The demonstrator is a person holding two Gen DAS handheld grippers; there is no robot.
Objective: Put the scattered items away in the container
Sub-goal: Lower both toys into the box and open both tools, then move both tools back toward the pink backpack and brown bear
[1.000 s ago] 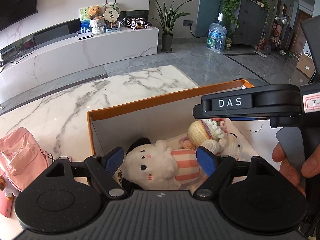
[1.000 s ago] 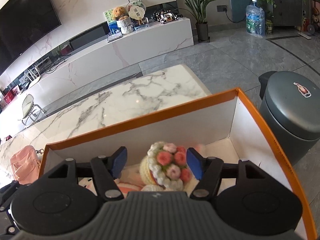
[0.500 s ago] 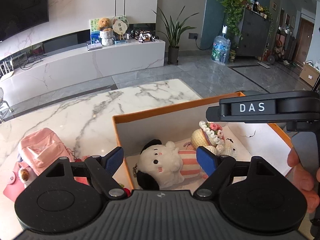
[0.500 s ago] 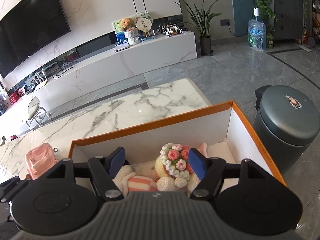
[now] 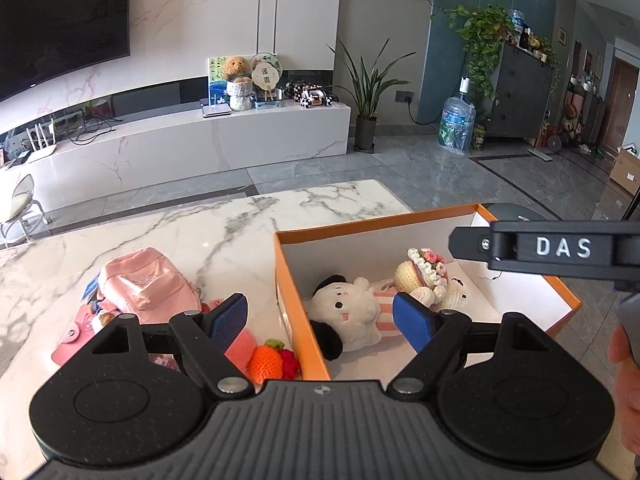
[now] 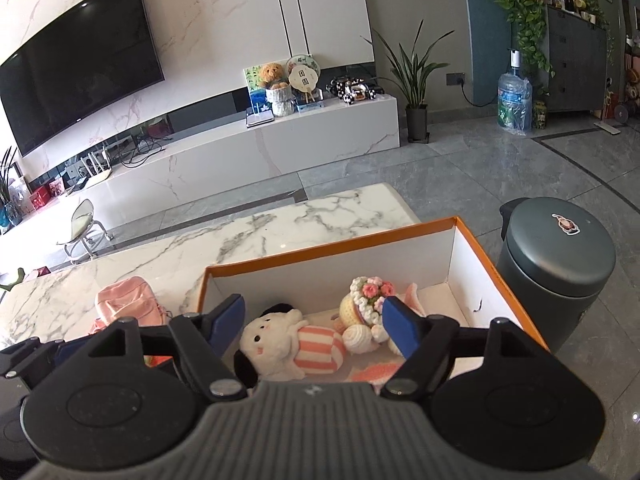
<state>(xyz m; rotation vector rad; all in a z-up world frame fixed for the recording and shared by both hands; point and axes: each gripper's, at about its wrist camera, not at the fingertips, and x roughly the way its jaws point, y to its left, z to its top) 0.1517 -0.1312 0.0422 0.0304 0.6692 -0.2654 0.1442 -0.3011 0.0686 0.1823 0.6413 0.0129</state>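
Grey tiled floor (image 6: 500,168), a marble wall with dark television (image 6: 76,92), long white console (image 6: 256,152).

So the orange box (image 5: 298,300) with white inside walls sits open on the right end of the desk. Lying inside: a white plush (image 5: 348,312) with black ears and a pink-striped body on its side, and a crocheted doll (image 5: 424,276) with a flower crown just right of it. Left of the box, still out: a pink mini backpack (image 5: 148,284) and, near the box wall, a crocheted orange fruit (image 5: 266,362).
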